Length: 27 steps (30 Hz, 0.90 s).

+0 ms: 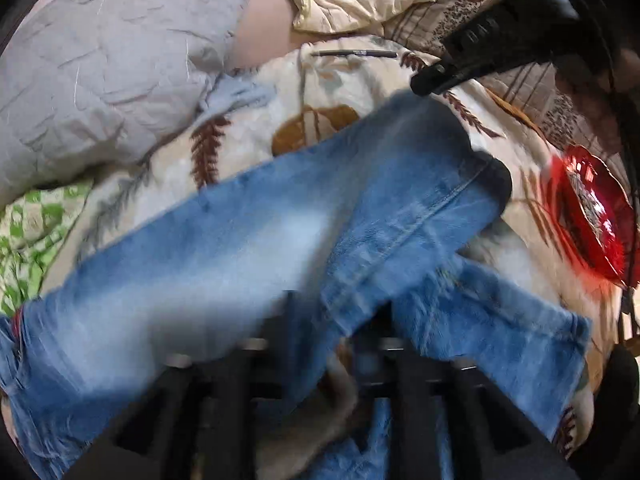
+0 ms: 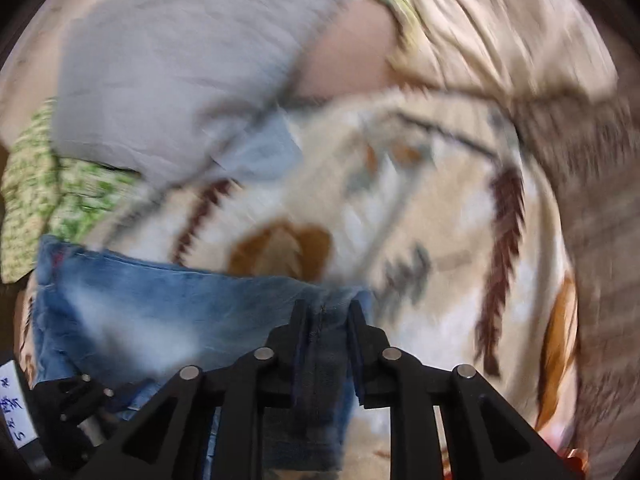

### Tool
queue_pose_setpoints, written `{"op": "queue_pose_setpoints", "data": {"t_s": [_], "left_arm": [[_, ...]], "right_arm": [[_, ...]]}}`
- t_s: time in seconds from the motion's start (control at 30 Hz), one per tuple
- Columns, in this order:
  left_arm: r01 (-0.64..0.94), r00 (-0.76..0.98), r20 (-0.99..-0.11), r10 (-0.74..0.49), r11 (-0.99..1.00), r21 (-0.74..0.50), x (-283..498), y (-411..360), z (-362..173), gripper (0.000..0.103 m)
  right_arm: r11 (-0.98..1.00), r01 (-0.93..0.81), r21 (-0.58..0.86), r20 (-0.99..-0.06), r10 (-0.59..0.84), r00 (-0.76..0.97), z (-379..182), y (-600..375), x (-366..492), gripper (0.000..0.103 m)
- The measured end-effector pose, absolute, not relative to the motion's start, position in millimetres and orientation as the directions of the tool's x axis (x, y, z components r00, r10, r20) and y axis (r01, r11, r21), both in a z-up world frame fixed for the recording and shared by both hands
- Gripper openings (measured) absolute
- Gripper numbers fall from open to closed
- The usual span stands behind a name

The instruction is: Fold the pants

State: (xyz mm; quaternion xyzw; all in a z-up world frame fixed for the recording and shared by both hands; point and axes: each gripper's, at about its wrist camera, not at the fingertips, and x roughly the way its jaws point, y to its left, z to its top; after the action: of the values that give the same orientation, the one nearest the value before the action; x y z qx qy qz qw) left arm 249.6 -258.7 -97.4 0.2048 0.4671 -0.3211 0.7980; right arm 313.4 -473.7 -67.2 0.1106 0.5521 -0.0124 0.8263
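While both views are motion-blurred, we see the jeans (image 1: 280, 240) spread across the patterned blanket (image 1: 360, 92) on the bed. Our right hand-held gripper (image 2: 326, 312) pinches a denim edge between its fingers. Left hand-held gripper (image 1: 332, 360): denim bunches at its fingers, but we cannot tell if it grips. Risk: fast motion pulls the thick seam out of the pinch, or the leg sweeps the red dish (image 1: 592, 216) nearby.
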Motion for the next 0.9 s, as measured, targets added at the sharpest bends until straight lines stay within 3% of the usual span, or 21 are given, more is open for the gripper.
{"op": "queue_pose_setpoints", "data": {"t_s": [0.07, 0.1, 0.13, 0.3, 0.43, 0.6, 0.8, 0.87, 0.9], "left_arm": [[0.68, 0.429, -0.845, -0.319, 0.73, 0.07, 241, -249, -84, 0.095], [0.669, 0.479, -0.811, -0.335, 0.738, 0.09, 231, -242, -70, 0.096], [0.674, 0.499, -0.786, -0.364, 0.733, 0.089, 221, -235, -59, 0.096], [0.706, 0.465, -0.751, -0.469, 0.708, -0.004, 186, -211, -18, 0.103], [0.724, 0.332, -0.784, -0.525, 0.675, -0.146, 178, -215, -25, 0.103], [0.675, 0.252, -0.815, -0.522, 0.698, -0.239, 186, -238, -60, 0.103], [0.569, 0.212, -0.822, -0.528, 0.751, -0.335, 213, -253, -94, 0.103], [0.553, 0.197, -0.819, -0.539, 0.751, -0.361, 219, -254, -99, 0.097], [0.557, 0.182, -0.818, -0.546, 0.742, -0.372, 220, -255, -100, 0.069]], "right_arm": [[0.973, 0.142, 0.181, -0.909, 0.11, 0.403, -67, -481, 295, 0.056], [0.971, 0.141, 0.192, -0.892, 0.113, 0.438, -59, -485, 281, 0.086], [0.97, 0.137, 0.202, -0.869, 0.113, 0.482, -48, -485, 264, 0.093], [0.956, 0.05, 0.288, -0.766, 0.199, 0.611, -4, -481, 175, 0.093], [0.948, -0.048, 0.315, -0.708, 0.268, 0.654, -11, -454, 101, 0.093], [0.962, -0.117, 0.248, -0.724, 0.264, 0.637, -53, -418, 58, 0.093], [0.965, -0.15, 0.215, -0.728, 0.26, 0.634, -82, -402, 71, 0.091], [0.961, -0.161, 0.224, -0.731, 0.275, 0.624, -90, -400, 81, 0.073], [0.959, -0.171, 0.224, -0.74, 0.282, 0.61, -94, -398, 85, 0.045]]}}
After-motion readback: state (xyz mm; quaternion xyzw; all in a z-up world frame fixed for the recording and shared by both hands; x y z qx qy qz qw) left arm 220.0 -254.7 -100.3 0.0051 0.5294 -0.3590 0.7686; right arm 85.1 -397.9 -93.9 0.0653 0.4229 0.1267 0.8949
